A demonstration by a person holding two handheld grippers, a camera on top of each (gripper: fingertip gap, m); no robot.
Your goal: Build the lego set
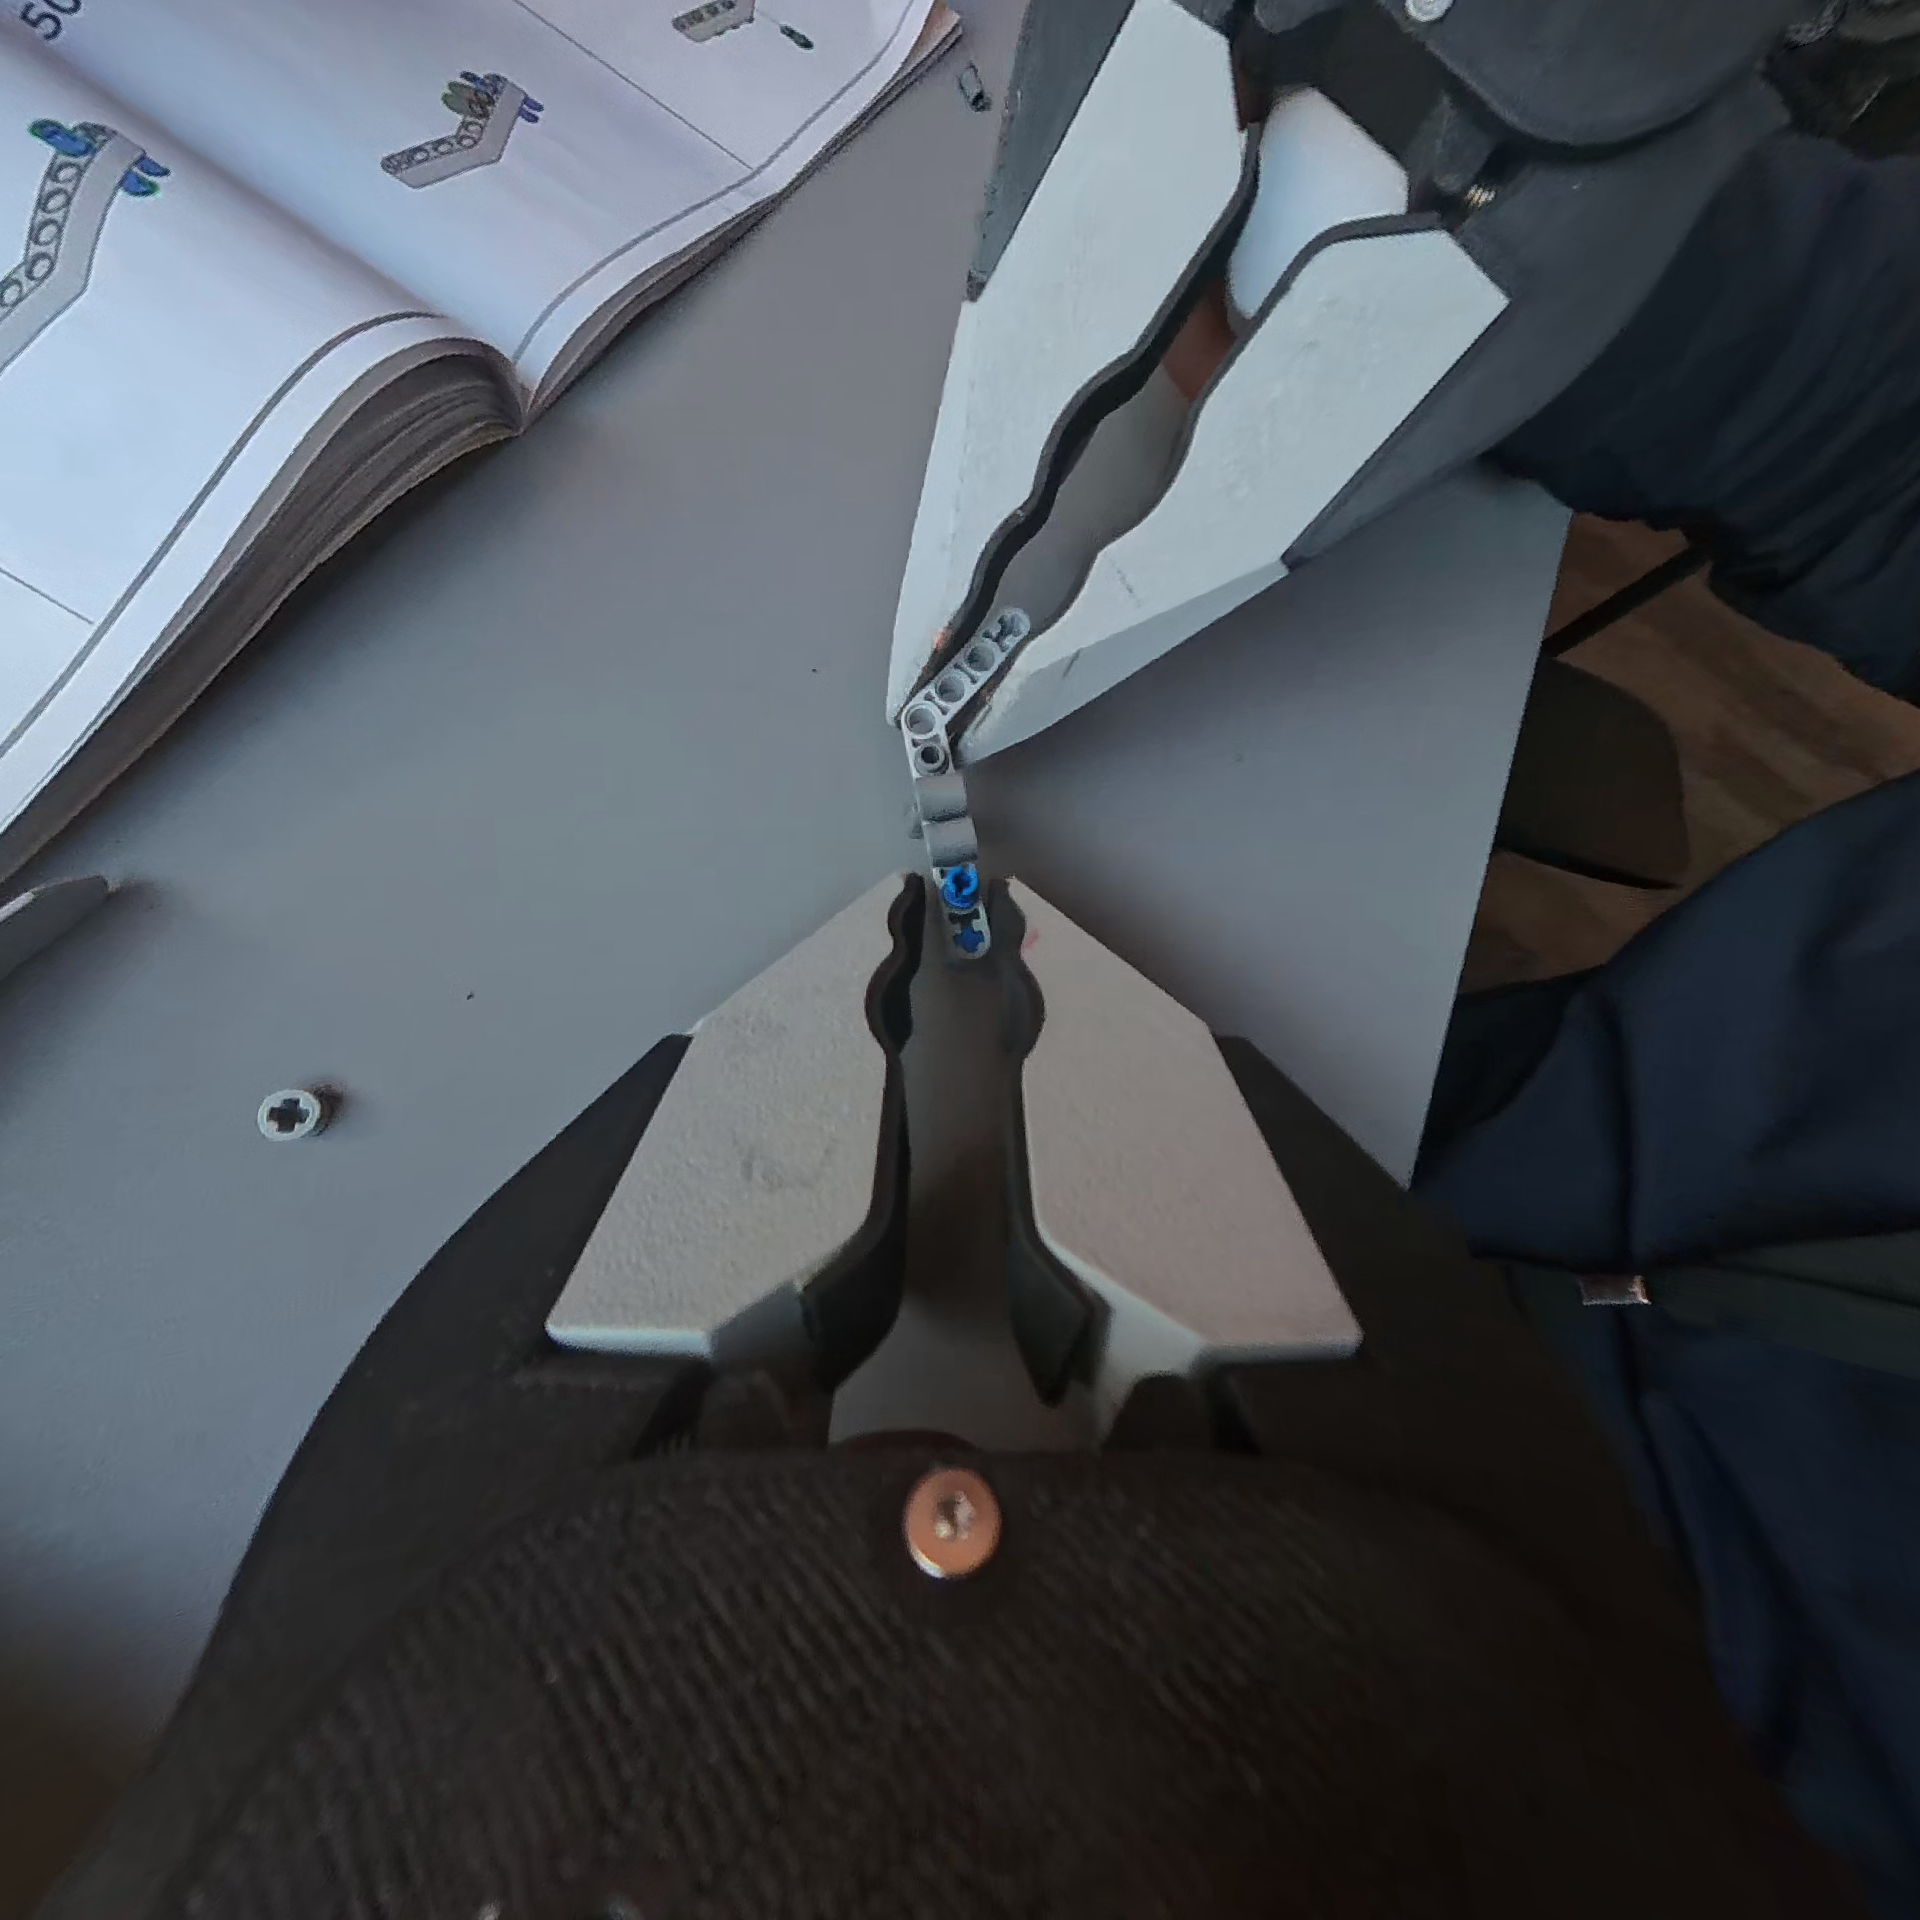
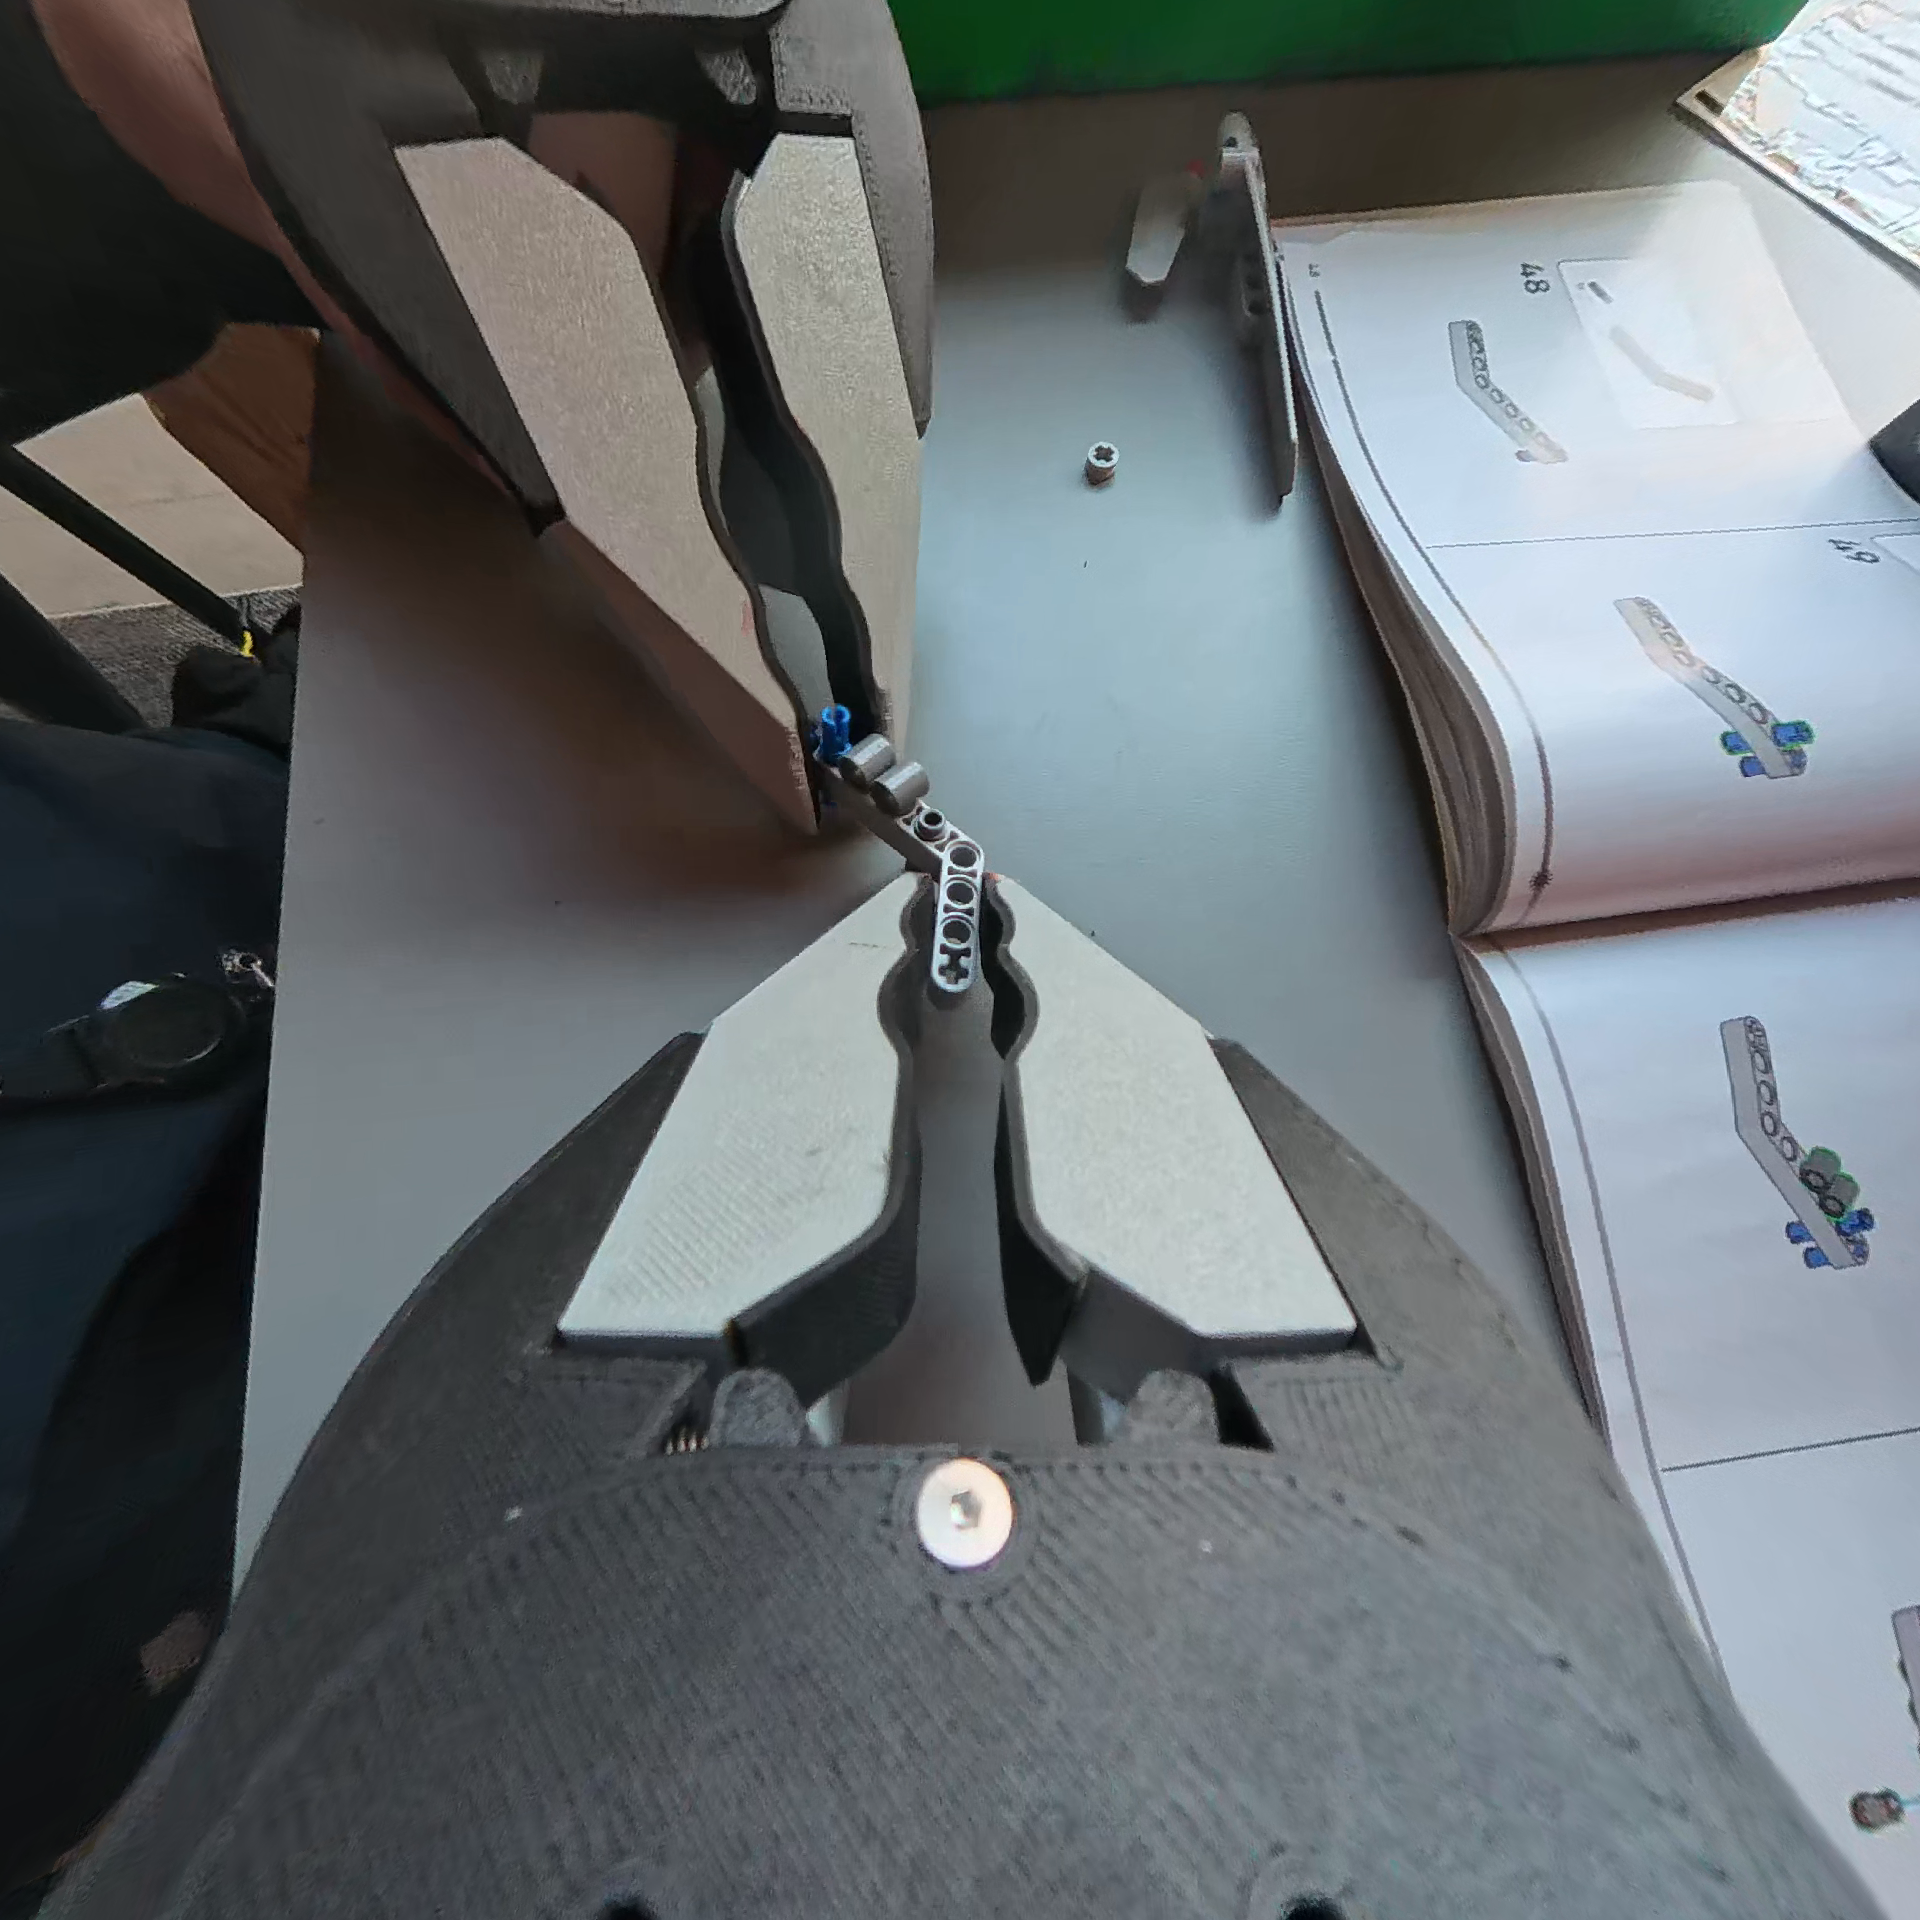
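Instruction booklet [image 1: 312,260] cut off by frame edges.

You have two grippers, the left gripper [image 1: 961,883] and the right gripper [image 2: 961,883], and one bent grey beam [image 2: 951,914] between them. It carries two blue pins [image 1: 961,885] and one dark grey connector [image 2: 885,777]. One loose bush [image 2: 1101,460] lies at upper middle, one open booklet [image 2: 1621,644] at right.

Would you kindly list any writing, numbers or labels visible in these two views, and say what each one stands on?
instruction booklet: printed step numbers beside the diagrams on its open pages; I do not copy them out.
printed sheet at the far corner of the right wrist view: too blurred to read.
bent grey beam, left gripper, right gripper: no writing visible.
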